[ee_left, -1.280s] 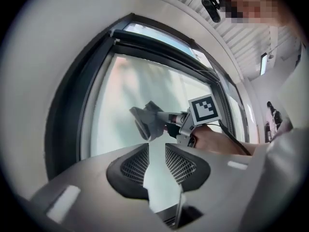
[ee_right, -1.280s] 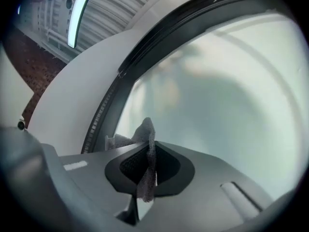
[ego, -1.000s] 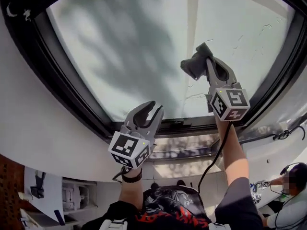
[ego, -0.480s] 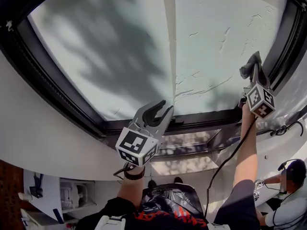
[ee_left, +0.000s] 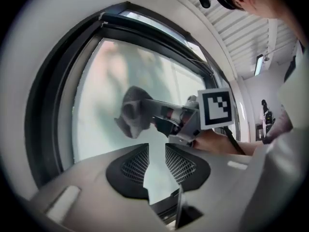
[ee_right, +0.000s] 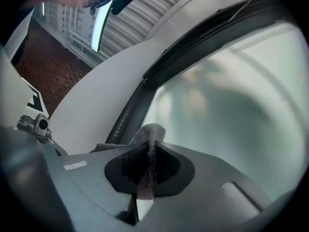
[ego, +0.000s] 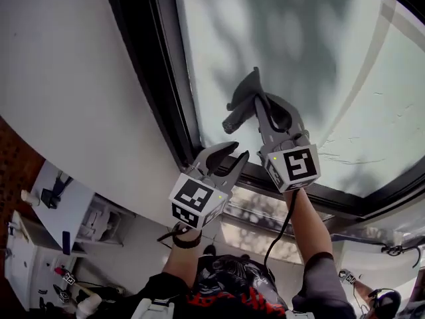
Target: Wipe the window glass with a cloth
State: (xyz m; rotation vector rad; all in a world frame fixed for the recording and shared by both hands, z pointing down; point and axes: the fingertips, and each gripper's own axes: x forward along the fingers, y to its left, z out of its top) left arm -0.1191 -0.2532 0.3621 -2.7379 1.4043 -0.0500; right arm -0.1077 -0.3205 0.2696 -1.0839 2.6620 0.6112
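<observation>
The cloth (ego: pixel 234 117) is a small grey wad, pinched in the right gripper (ego: pixel 254 98). The jaws are clamped on a thin fold of it, and the rest bunches out past the tips. It's up at the window glass (ego: pixel 299 45), close to the pane's left edge, just beside the black frame (ego: pixel 169 92). From the left gripper view it looks like the wad is pressed on the glass, but the angle is poor, so it could just be hovering right off it.

The left gripper (ego: pixel 232 154) sits lower, near the bottom corner of the frame and fairly close to the right one. Its jaws are a little apart with nothing between them, just glass showing through the gap. So it's only along for the ride.

Stuff that could go sideways from here:
- The grip is on a pretty skinny bit of fabric. Drag it hard across the pane and friction could tug the cloth out of the jaws.
- There isn't much wad sticking out front. If the gripper tilts in, the hard jaw tips could hit the glass instead of the cloth, so it'd scrape rather than wipe.
- It's working right next to the frame, so a stroke toward that side could snag the cloth on the edge.
- The idle left gripper is near enough that a wide sweep downward could knock into it.
- The cable (ego: pixel 287 219) hanging off the right gripper could catch on a long reach.
</observation>
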